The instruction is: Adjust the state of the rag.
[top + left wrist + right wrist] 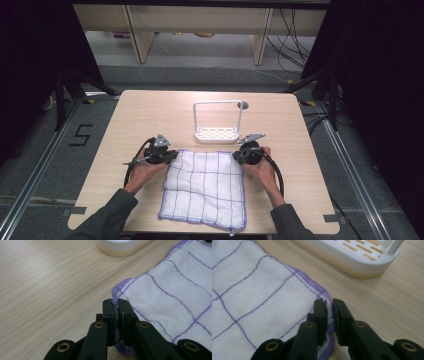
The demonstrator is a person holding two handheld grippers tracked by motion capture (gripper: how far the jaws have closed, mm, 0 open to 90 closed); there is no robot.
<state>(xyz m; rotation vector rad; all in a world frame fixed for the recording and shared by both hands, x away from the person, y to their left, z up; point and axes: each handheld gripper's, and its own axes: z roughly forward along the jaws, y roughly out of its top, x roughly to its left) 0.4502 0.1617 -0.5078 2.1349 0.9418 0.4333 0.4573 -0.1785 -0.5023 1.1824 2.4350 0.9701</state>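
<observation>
A white cloth [205,187] with a purple grid and purple hem lies flat on the wooden table [145,115], near its front edge. My left gripper [174,154] is at the cloth's far left corner. In the left gripper view its jaws [117,303] are shut on that corner of the cloth [175,285], with the hem pinched between the pads. My right gripper [236,156] is at the far right corner. In the right gripper view its jaws [329,302] are closed on the hem of the cloth [257,290], with a thin gap at the tips.
A white slotted rack [217,134] with a tall loop handle stands just beyond the cloth, between the two grippers; it shows close by as the rack [117,246] and the rack [352,255]. Bare wood lies to the left, right and behind it.
</observation>
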